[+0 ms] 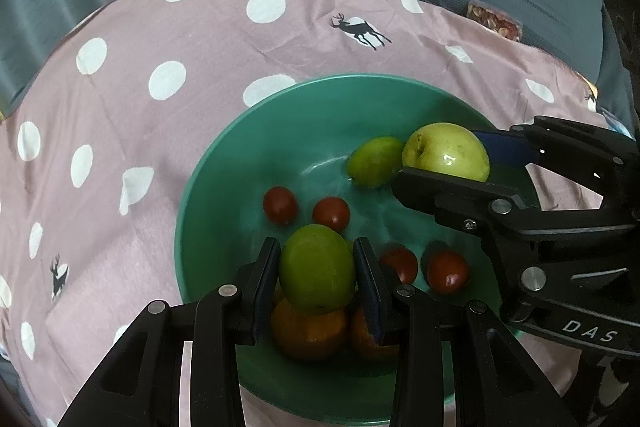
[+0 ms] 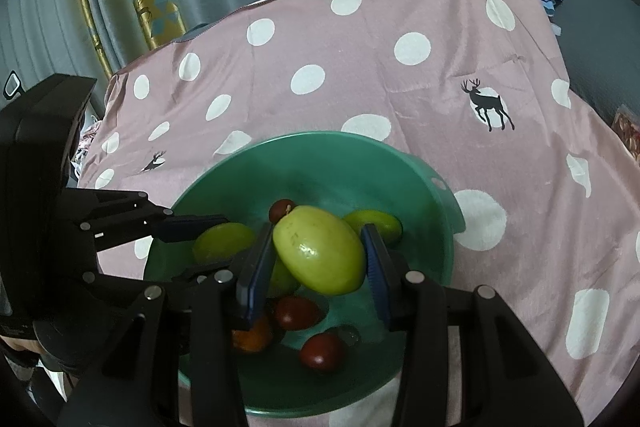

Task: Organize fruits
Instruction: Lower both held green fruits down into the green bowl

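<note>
Both grippers are pinching fruit over the green bowl (image 1: 208, 187) at lower centre: left gripper (image 1: 316, 269) squeezing one green apple (image 1: 316, 267), right gripper (image 2: 316, 255) clamping one yellow-green apple (image 2: 320, 251). Four red fruits (image 1: 280, 205), two oranges (image 1: 308, 331) are sitting inside.

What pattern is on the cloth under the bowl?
The cloth is pink with white polka dots and small dark deer, best seen from the right wrist.

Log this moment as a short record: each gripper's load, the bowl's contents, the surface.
left gripper: shut on green fruit, above the bowl
right gripper: shut on yellow-green fruit, above the bowl
bowl: teal, on the cloth
loose in bowl: third green fruit, four red fruits, two oranges
cloth: pink, white dots, deer prints
</note>
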{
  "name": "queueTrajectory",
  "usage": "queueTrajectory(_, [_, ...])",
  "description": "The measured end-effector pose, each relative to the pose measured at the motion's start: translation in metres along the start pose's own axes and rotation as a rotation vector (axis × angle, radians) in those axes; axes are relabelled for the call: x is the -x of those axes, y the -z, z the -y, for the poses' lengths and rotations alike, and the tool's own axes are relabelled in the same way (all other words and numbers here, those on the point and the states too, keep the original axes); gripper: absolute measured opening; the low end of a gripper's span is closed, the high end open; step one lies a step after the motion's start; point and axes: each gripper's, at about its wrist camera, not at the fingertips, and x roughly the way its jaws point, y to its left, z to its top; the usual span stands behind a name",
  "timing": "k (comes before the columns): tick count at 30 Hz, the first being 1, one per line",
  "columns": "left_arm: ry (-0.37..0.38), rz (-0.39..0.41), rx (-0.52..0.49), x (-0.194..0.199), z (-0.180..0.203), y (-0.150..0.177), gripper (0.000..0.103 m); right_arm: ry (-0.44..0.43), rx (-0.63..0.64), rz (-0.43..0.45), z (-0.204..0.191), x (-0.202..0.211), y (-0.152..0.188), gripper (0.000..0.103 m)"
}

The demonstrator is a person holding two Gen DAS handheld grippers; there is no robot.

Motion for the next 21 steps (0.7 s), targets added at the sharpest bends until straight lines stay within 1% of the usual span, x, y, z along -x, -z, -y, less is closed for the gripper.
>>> queueTrajectory(4, [0.006,0.002,-0.004,0.001,-0.002,-0.005,0.038,0.009,0.021,-0.004,-0.003,-0.001,-0.007,0.044])
queueTrajectory(8, [-0.003,-0.001,-0.006,0.001,-0.006,-0.01,0.038,0.039,0.057,-0.027,-0.006,-0.008,-0.011,0.044])
queueTrajectory(10, [-0.002,-0.009,-0.008,-0.001,-0.006,-0.011,0.038,0.033,0.057,-0.038,-0.005,-0.011,-0.013,0.044])
queueTrajectory(21, [-0.005,-0.041,-0.034,-0.009,-0.005,-0.014,0.038,0.066,0.084,-0.096,-0.004,-0.029,-0.02,0.044])
